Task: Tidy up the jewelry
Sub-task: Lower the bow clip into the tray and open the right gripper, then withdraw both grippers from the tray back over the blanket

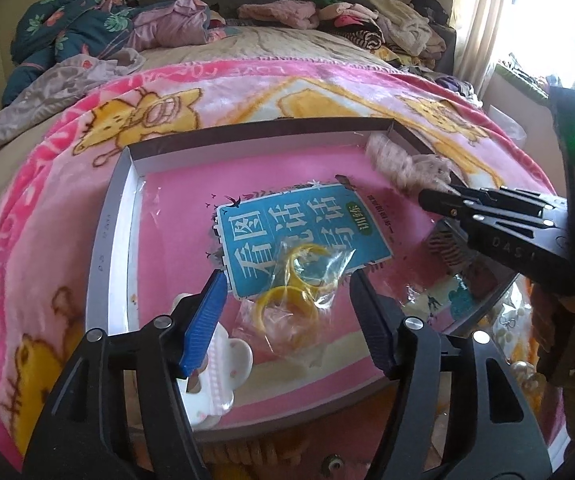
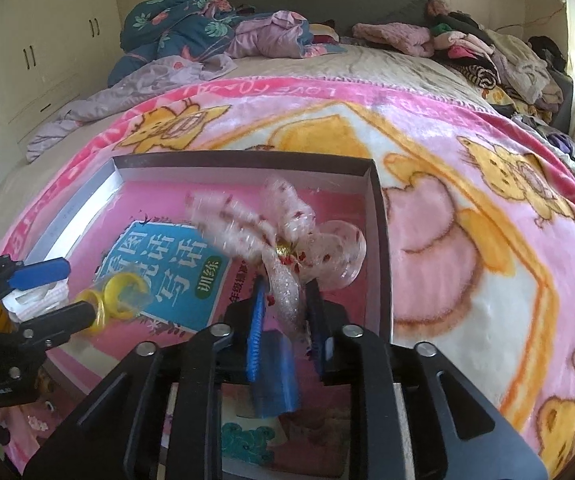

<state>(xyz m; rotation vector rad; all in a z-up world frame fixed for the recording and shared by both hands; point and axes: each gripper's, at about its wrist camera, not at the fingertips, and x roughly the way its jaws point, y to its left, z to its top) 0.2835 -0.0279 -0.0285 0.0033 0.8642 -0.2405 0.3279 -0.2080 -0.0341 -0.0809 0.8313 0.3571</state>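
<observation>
A: Which step is in hand?

B: Dropping pieces into the shallow box (image 1: 121,184) that lies on the pink blanket (image 1: 39,216). The left gripper (image 1: 287,300) stands with its jaws apart over a clear bag of yellow rings (image 1: 291,300); the bag lies on the box floor, partly on the blue booklet (image 1: 299,236), and neither pad presses it.

A: And the other one?

B: The right gripper (image 2: 285,300) has a sheer ribbon bow (image 2: 287,232) between its fingers, near the box's far right corner. The bow is blurred, so whether the pads grip its tail or have just let go, B says he cannot tell; the jaws look slightly parted.

A: What else does the box hold?

B: The booklet flat on the pink lining, the ring bag, and the bow above that corner. A white flower-shaped dish (image 1: 223,376) sits by the near left edge, behind the left fingers; in or beside the box is unclear.

A: What does the next move call for?

B: Probably freeing the bow cleanly without the ribbon snagging on the pads, then lifting both grippers away to fetch the next item.
</observation>
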